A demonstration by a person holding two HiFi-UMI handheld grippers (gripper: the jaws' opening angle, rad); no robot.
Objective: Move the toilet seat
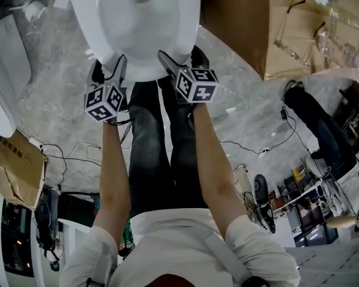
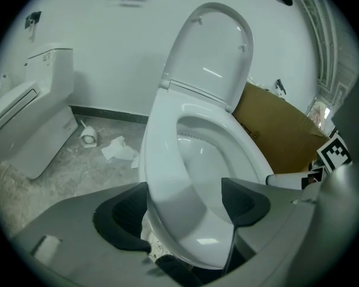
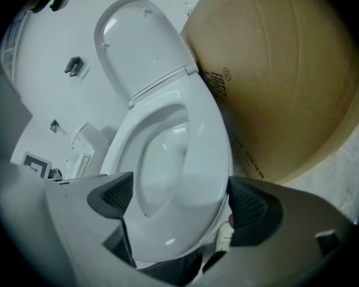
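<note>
Left gripper and right gripper, jaws apart, equally near, straddle the toilet seat at its front rim, upper centre, its length running up-frame.

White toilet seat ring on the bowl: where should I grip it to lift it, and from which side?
Grip the white oval toilet seat ring at its front curve, coming from the front, jaws above and below. It lies flat, hinged at the back below the raised white lid, so the front is its free end.

Head camera looks steeply down; all views share the toilet.
</note>
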